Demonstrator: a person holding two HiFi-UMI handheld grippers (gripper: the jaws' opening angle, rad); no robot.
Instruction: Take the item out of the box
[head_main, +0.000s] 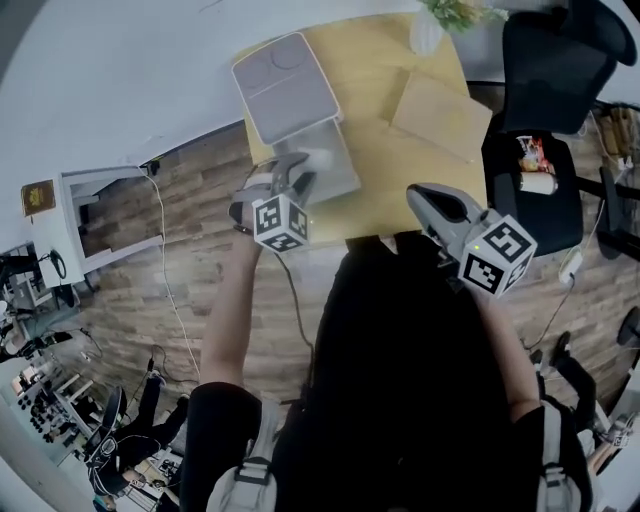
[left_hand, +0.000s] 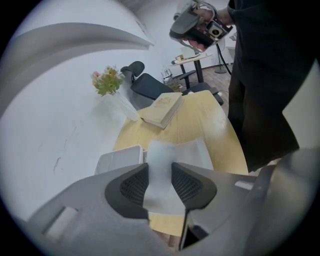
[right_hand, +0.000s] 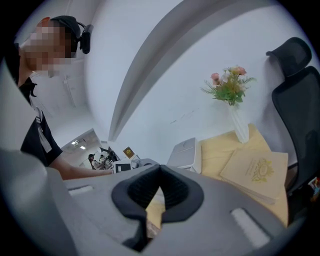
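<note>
White item (left_hand: 163, 152) in left claw (left_hand: 160, 186)

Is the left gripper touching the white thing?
Touching. The left gripper has both pads pressed against the sides of the white item, shown plainly in the left gripper view.

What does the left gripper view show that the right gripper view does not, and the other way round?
Only the left gripper view shows the white item pinched in the left gripper. Only the right gripper view shows the right gripper shut on nothing, and the person's forearm. Both show the yellow table, the book, the flower vase, the white box and the black chair.
</note>
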